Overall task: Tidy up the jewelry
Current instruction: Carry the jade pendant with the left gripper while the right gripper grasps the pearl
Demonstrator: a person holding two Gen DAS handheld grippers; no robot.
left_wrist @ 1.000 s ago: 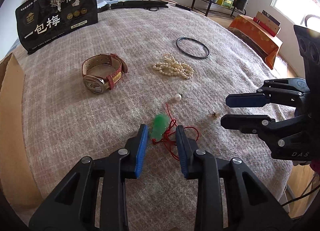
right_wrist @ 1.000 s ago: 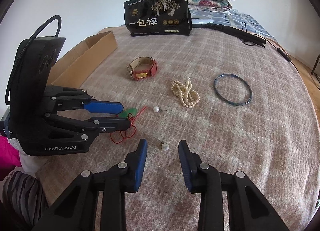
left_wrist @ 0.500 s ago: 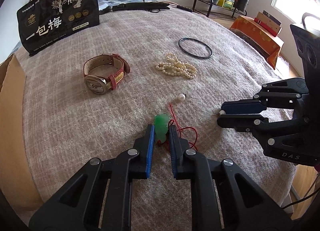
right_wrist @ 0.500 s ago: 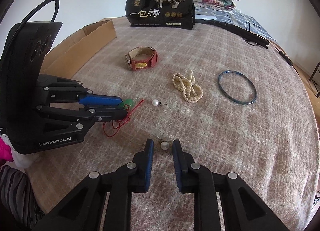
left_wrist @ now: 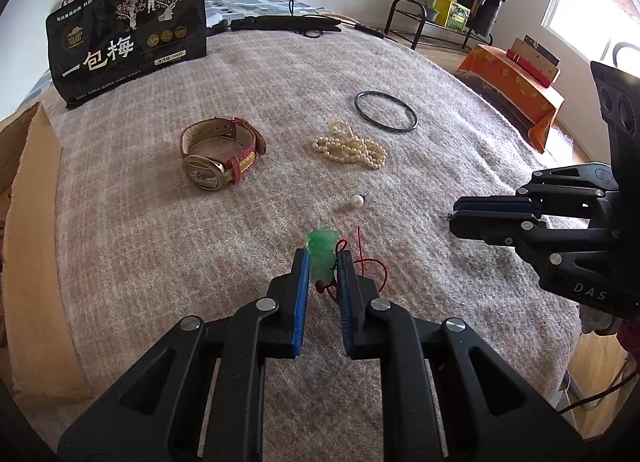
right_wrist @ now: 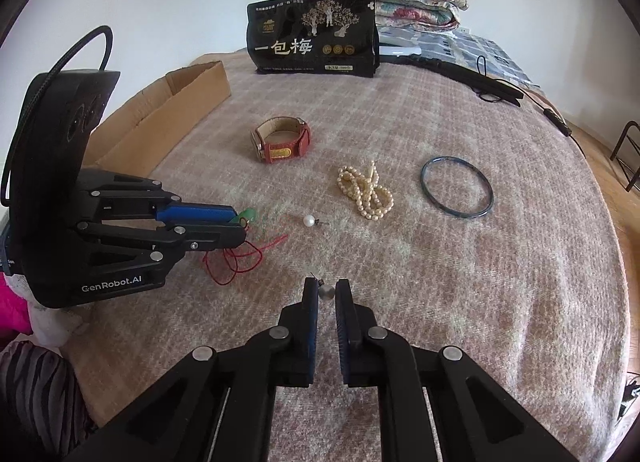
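- Your left gripper [left_wrist: 322,262] is clamped on the green pendant [left_wrist: 322,250]. The stone sits dead centre between the tips, its long axis running along the fingers and its top poking out ahead.
- Its red cord [left_wrist: 366,268] trails loose to the right of the left tips and lies on the blanket [left_wrist: 160,242], so I expect it to drag when you lift.
- Your right gripper [right_wrist: 326,292] is pinched on a pearl earring [right_wrist: 326,292], right at the fingertips, with its post sticking out leftward.
- The second pearl earring [right_wrist: 309,221] lies ahead of both grippers, between them and nearer your left.
- Pendant: translucent green, oblong. Earring: small, round, white.
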